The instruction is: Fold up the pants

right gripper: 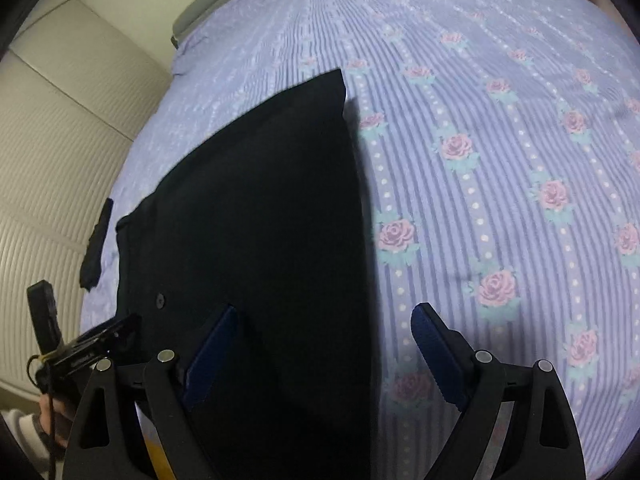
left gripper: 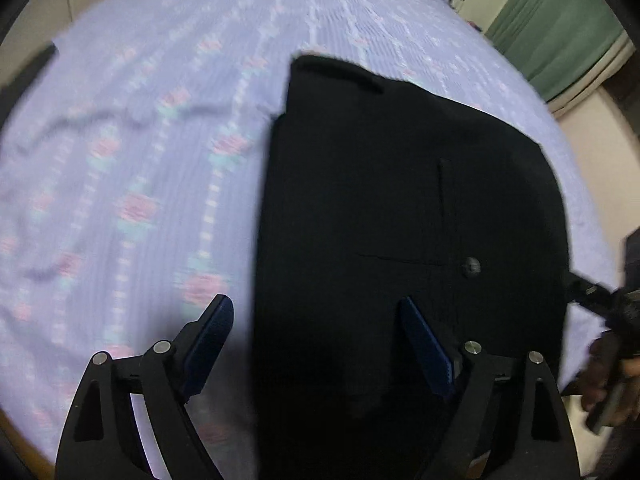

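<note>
I've got the bed [right gripper: 500, 92] filling both views, purple rose sheet. Pants [left gripper: 400, 220] lie flat on it, already doubled into a dark slab, long axis running straight fwd from both grippers; button [left gripper: 471, 267] near my L side. L gripper [left gripper: 316, 344] straddles the pants' left edge, R gripper [right gripper: 324, 348] the right edge, both about equally near. Both wide apart, holding nothing; can't tell if they touch cloth.

Pants: one black pair [left gripper: 400, 220] [right gripper: 248, 220] is seen, folded on the bed.
Grippers: two are counted, left gripper [left gripper: 318, 340] and right gripper [right gripper: 324, 344].
Bedsheet: one [left gripper: 140, 140] [right gripper: 500, 140].
Button: one [left gripper: 471, 267].
Curtain: one [left gripper: 560, 28].
</note>
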`<control>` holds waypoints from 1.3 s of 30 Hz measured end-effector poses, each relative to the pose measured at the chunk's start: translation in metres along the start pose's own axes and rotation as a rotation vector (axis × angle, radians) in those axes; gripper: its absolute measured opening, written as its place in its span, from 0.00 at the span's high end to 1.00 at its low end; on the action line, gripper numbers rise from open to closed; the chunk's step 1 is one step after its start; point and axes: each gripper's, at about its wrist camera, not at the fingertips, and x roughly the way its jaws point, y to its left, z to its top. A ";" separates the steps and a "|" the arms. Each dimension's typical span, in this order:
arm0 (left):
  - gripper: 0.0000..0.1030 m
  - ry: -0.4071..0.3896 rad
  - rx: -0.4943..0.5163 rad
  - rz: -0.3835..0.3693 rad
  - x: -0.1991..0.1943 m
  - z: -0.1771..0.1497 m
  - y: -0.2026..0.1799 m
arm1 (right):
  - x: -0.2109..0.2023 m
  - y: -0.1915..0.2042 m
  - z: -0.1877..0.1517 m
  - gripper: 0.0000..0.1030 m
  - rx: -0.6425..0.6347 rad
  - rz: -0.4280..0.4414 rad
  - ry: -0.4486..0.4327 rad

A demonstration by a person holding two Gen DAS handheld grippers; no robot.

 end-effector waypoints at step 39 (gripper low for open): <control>0.75 -0.056 0.137 0.052 -0.012 -0.012 -0.067 | -0.016 0.031 0.008 0.86 -0.085 0.119 0.120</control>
